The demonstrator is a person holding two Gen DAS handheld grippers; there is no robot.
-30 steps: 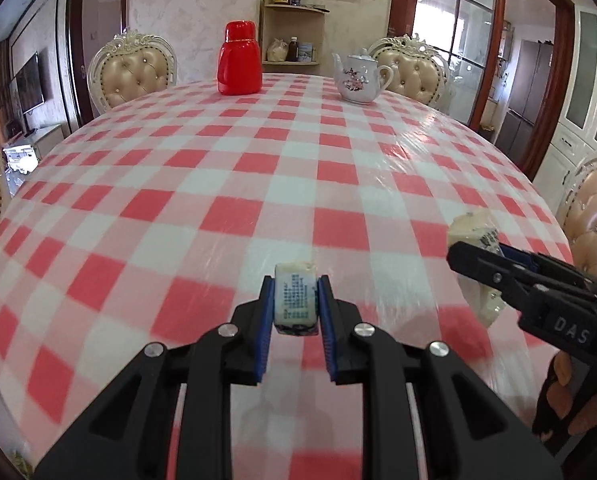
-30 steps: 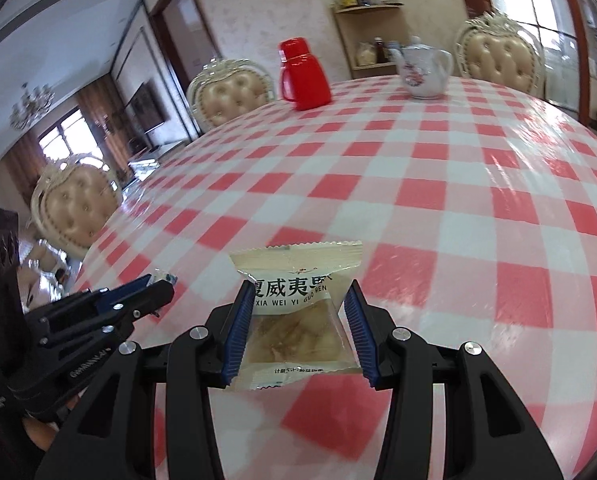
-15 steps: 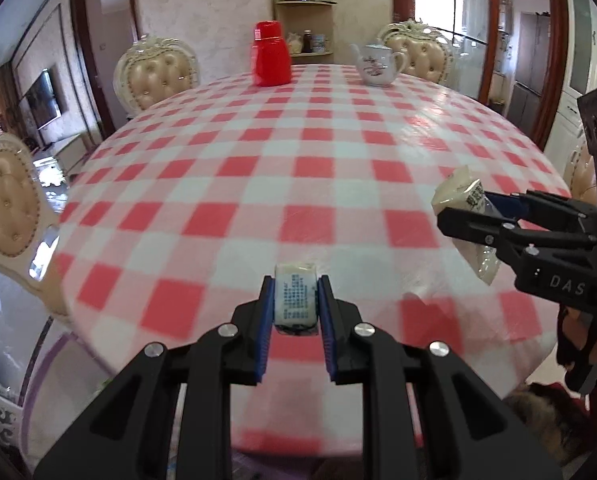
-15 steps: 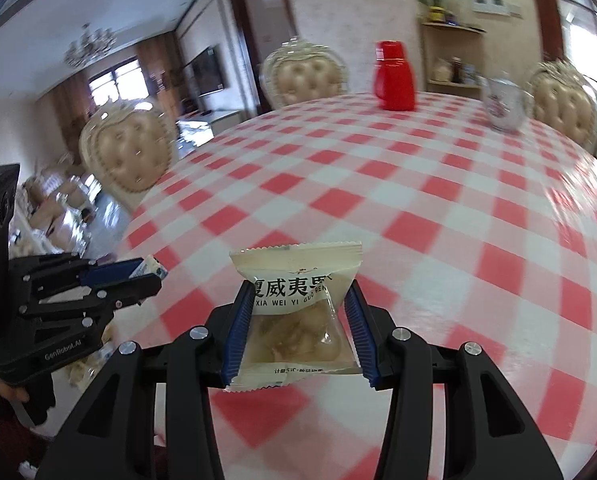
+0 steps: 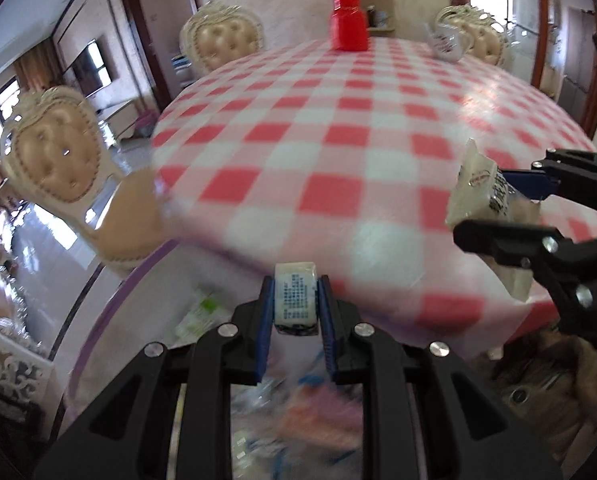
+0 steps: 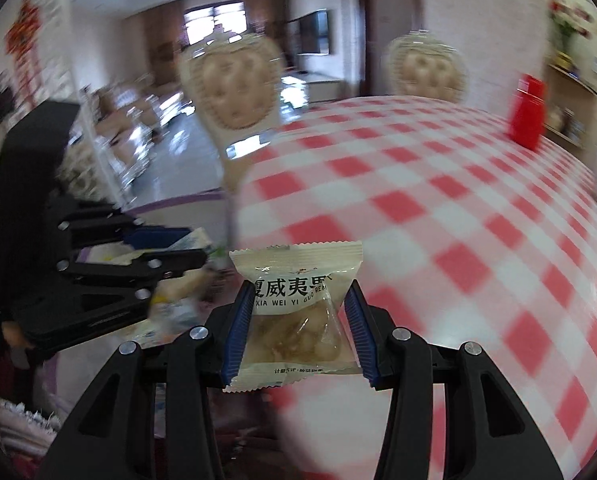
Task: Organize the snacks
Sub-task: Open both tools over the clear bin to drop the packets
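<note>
Fingers (image 5: 268, 312) of the left gripper (image 5: 295, 304) clench a small white candy (image 5: 295, 302); the right gripper (image 6: 300, 328) grasps a beige snack packet (image 6: 298, 312), both past the table (image 5: 358, 128) edge.

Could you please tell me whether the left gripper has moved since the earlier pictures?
Yes. The left gripper has drawn back off the checked table; its candy now hangs past the near edge.

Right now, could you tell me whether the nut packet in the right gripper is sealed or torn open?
Sealed: the nut packet in the right gripper has an intact crimped top edge.
</note>
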